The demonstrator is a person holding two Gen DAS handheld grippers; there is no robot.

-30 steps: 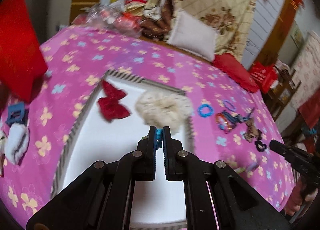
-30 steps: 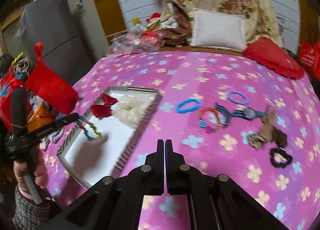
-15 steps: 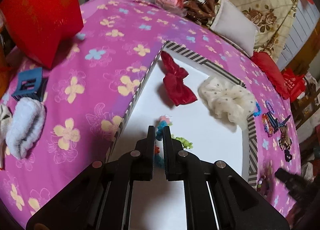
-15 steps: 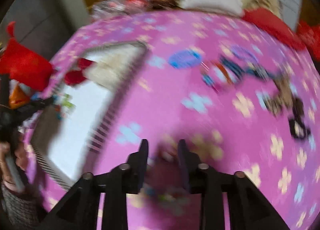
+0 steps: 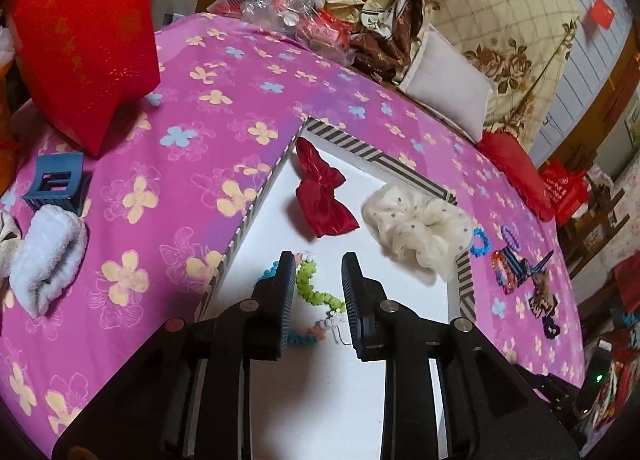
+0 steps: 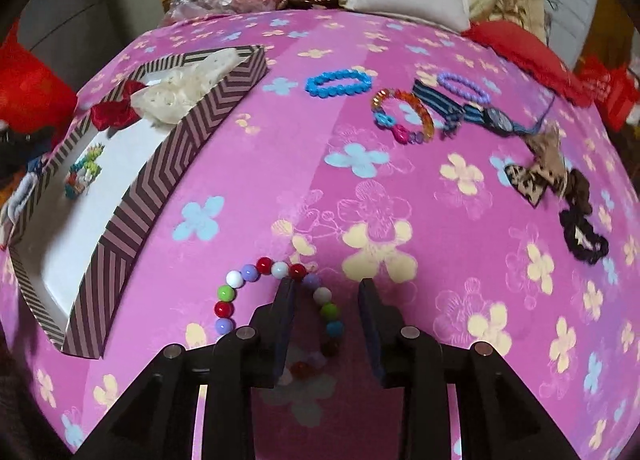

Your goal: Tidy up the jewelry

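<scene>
My left gripper (image 5: 318,260) is open just above the white floor of the striped box (image 5: 384,154). A green, blue and pink bead bracelet (image 5: 318,296) lies on the floor between its fingers. A red bow (image 5: 324,200) and a cream scrunchie (image 5: 418,226) lie further back in the box. My right gripper (image 6: 326,286) is open and low over the pink cloth, straddling one side of a multicoloured bead bracelet (image 6: 276,292). The box (image 6: 132,188) stands to its left, with the bracelet (image 6: 84,172) inside.
On the cloth to the right lie a blue bracelet (image 6: 338,83), an orange bead bracelet (image 6: 402,116), a purple bracelet (image 6: 464,87), a striped watch (image 6: 476,112), a brown bow (image 6: 540,168) and a black scrunchie (image 6: 582,238). A red bag (image 5: 80,32), blue claw clip (image 5: 56,182) and white scrunchie (image 5: 48,256) lie left of the box.
My left gripper opened and let the green-blue bracelet go onto the box floor. My right gripper opened and dropped towards the cloth, over the multicoloured bead bracelet.
</scene>
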